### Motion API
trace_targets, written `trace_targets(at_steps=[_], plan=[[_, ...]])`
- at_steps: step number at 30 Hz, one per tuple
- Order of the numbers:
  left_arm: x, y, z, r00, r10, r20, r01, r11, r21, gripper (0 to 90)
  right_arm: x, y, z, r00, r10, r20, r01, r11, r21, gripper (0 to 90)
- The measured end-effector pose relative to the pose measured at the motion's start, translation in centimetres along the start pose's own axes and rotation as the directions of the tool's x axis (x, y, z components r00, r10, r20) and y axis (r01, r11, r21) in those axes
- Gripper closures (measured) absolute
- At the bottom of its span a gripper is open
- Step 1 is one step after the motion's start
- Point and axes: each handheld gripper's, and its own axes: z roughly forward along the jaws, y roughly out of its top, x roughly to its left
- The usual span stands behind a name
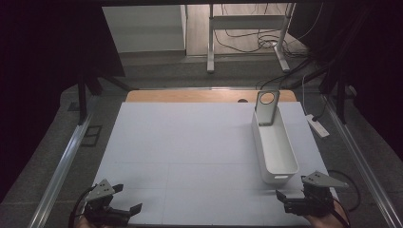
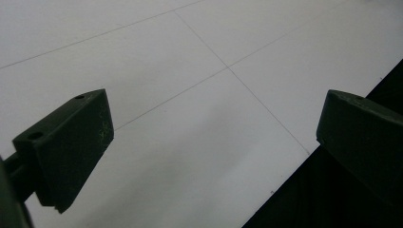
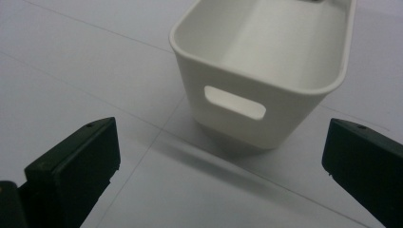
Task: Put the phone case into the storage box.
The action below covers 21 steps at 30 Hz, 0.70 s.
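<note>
From above, my left gripper (image 1: 127, 199) and right gripper (image 1: 284, 196) wait at the near edge of the white table (image 1: 190, 142), jaws wide. My left gripper's camera faces bare board. My right gripper's camera faces the white bin (image 3: 266, 71), lined up for its handle slot (image 3: 234, 102).

A bin (image 1: 275, 147) stands on the right side of the tabletop (image 1: 190, 147), running front to back. A holder (image 1: 266, 108) stands upright in its far end. The left gripper (image 1: 129, 199) sits at the near left corner, the right gripper (image 1: 281, 196) just before the bin's near end.
</note>
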Motion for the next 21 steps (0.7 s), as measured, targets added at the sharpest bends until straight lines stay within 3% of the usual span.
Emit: trace_targets(at_steps=[21], plan=[[0.2, -0.4, -0.2, 0.9999, -0.011, -0.007, 0.011, 0.9999, -0.008, 0.0, 0.1, -2.3, 0.2, 0.9999, 0.004, 0.017, -0.005, 1.0, 0.011, 0.0]])
